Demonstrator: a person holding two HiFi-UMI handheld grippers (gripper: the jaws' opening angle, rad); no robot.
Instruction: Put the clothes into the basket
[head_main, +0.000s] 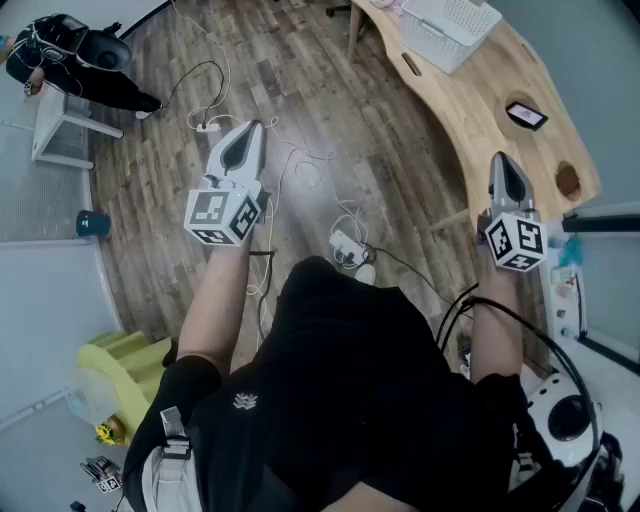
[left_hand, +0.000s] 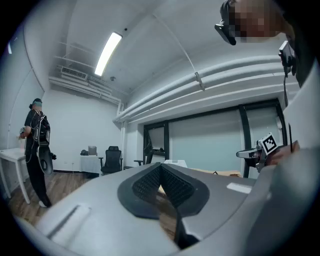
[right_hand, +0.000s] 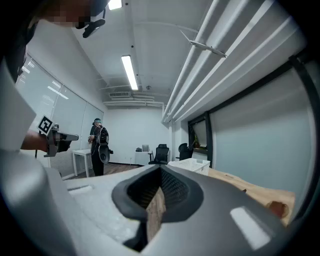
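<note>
In a room with a dark wooden floor (head_main: 300, 70), the white perforated plastic basket (head_main: 447, 30) stands at the far end of the curved light-wood surface (head_main: 480, 110). No clothes are visible. The left hand-held gripper (head_main: 245, 145) and the right hand-held gripper (head_main: 505, 175) are both closed and empty. The task seems not begun, so the clothes must be found first.

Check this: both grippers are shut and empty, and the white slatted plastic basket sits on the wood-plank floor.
Not the floor: the head view shows the white slatted plastic basket sitting on the curved light wooden table. The left gripper and right gripper are indeed shut and empty.
</note>
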